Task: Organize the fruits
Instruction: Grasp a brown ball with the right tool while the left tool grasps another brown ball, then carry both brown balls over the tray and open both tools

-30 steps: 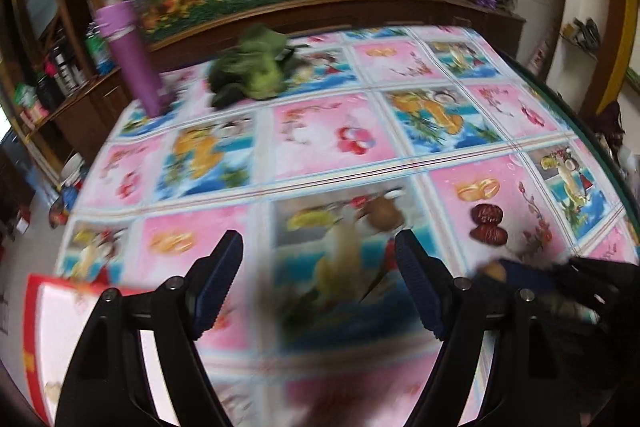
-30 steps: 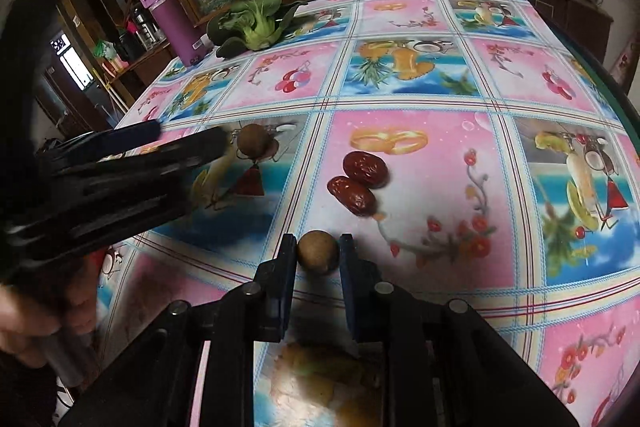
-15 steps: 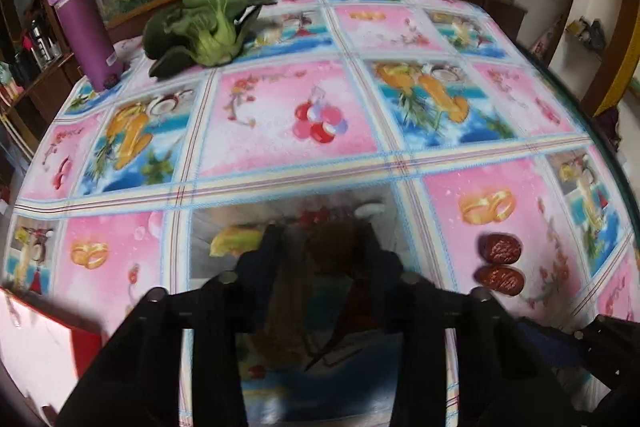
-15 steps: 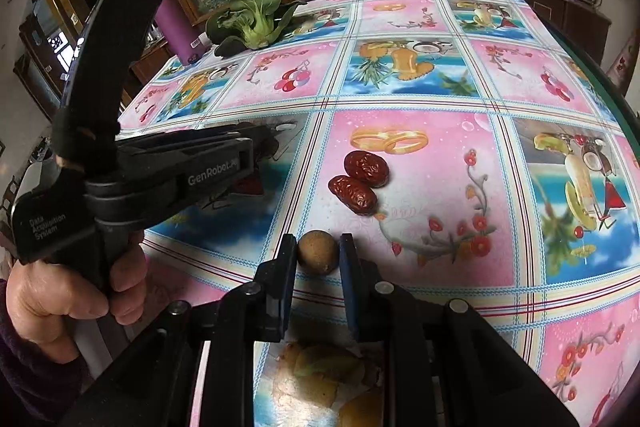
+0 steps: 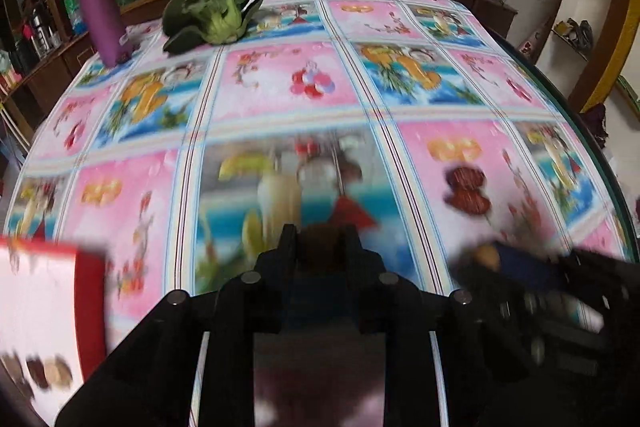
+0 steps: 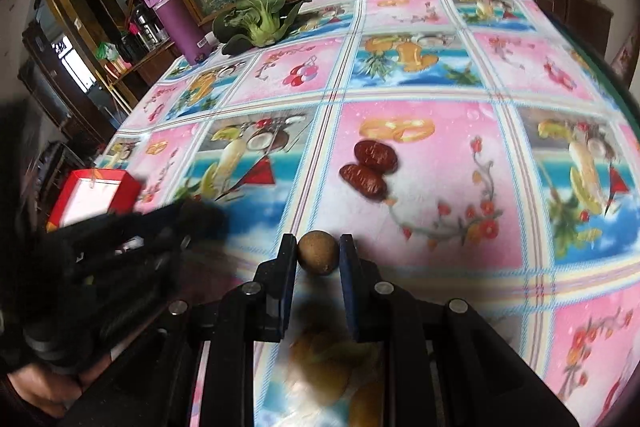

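Note:
My left gripper (image 5: 320,233) holds a small round brown fruit (image 5: 320,249) between its pads, and its jaws are still closing on it above the tablecloth. The picture is blurred. In the right wrist view the left gripper (image 6: 200,217) is a dark blur at the left. My right gripper (image 6: 318,247) is shut on a second round brown fruit (image 6: 318,255) that rests on the cloth. Two red dates (image 6: 370,167) lie side by side just beyond it and show in the left wrist view as dates (image 5: 466,189). A red box (image 6: 94,193) with a white inside stands at the near left.
A purple bottle (image 5: 100,7) and a green leafy vegetable (image 5: 214,13) sit at the far left of the table. The box (image 5: 90,303) holds several small fruits. The table's dark edge (image 5: 592,147) curves down the right. A hand (image 6: 36,391) grips the left tool.
The left jaws went from wide open to shut around the brown fruit that lay on the coconut print, then drew back with it. The right gripper stayed put.

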Action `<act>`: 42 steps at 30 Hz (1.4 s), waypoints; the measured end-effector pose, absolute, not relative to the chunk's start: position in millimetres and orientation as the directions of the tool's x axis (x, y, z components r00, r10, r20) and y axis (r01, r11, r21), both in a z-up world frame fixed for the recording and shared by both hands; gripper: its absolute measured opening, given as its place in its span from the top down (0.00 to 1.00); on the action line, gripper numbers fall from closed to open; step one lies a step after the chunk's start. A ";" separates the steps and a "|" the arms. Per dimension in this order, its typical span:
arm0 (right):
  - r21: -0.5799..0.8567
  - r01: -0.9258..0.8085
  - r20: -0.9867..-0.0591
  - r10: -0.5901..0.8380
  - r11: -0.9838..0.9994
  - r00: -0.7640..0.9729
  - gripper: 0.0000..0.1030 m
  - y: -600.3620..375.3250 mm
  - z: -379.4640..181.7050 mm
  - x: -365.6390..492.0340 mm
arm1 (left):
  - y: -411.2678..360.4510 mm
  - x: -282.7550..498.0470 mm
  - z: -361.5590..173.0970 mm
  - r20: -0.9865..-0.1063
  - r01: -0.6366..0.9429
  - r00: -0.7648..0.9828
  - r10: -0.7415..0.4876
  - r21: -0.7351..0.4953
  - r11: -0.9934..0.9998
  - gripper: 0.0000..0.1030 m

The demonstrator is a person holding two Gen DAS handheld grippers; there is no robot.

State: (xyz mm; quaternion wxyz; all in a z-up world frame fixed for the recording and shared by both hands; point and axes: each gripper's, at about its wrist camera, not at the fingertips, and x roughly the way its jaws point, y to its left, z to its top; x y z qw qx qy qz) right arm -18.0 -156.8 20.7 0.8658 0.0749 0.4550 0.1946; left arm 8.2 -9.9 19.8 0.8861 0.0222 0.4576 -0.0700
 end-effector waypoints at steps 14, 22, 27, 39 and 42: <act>0.251 -0.408 -0.698 0.456 0.878 0.552 0.81 -104.4 50.6 -88.7 | 27.3 -99.4 46.9 -0.775 0.091 0.622 -0.114 -0.073 0.993 0.76; 0.193 -0.452 -0.682 0.450 0.871 0.576 0.81 -74.4 69.8 -110.6 | 48.2 -126.7 66.7 -0.728 0.053 0.682 -0.070 -0.046 0.997 0.76; 0.158 -0.482 -0.672 0.451 0.862 0.587 0.81 -50.1 80.4 -118.1 | 70.7 -142.6 81.0 -0.686 0.012 0.726 -0.040 -0.045 0.999 0.76; 0.123 -0.566 -0.664 0.491 0.815 0.563 0.81 19.4 91.3 -123.8 | 141.7 -164.1 91.9 -0.643 -0.140 0.763 0.072 -0.056 0.989 0.76; 0.123 -0.584 -0.668 0.502 0.802 0.549 0.81 32.2 91.3 -125.2 | 158.4 -166.9 91.8 -0.639 -0.180 0.763 0.100 -0.062 0.982 0.76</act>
